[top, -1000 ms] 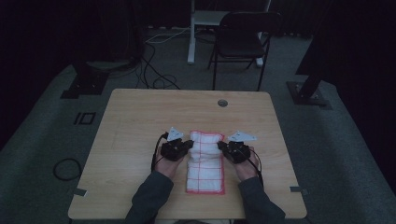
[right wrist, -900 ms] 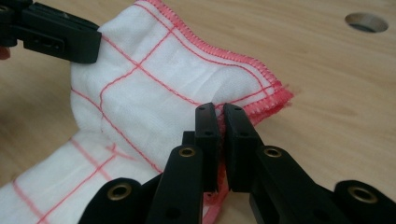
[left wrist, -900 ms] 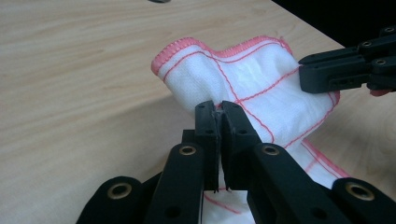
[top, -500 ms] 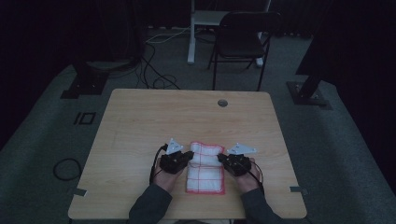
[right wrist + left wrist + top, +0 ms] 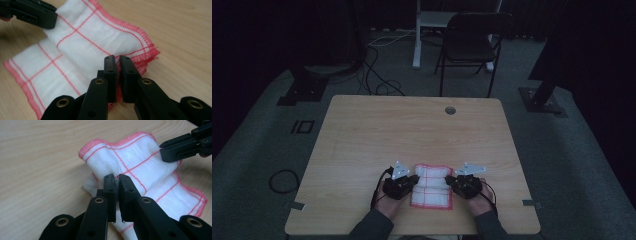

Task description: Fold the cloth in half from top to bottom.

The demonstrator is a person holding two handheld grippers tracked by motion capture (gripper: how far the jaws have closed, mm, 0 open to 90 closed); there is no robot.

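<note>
A white cloth (image 5: 432, 185) with a red grid and red stitched hem lies near the front edge of the wooden table (image 5: 412, 130), its far part folded back toward me. My left gripper (image 5: 413, 181) pinches the cloth's left edge, and my right gripper (image 5: 450, 182) pinches its right edge. In the left gripper view the jaws (image 5: 116, 178) are shut on a raised fold of the cloth (image 5: 140, 165), with the other gripper (image 5: 185, 145) at the top right. In the right gripper view the jaws (image 5: 117, 60) are shut on the layered hem of the cloth (image 5: 95, 35).
A round cable hole (image 5: 450, 110) sits near the table's far edge. Behind the table stand a dark folding chair (image 5: 472, 47) and a white post (image 5: 418, 35), with cables (image 5: 377, 75) on the floor.
Both grippers have come toward me with the cloth's far edge, folding it over, so the cloth looks shorter and sits nearer the front edge.
</note>
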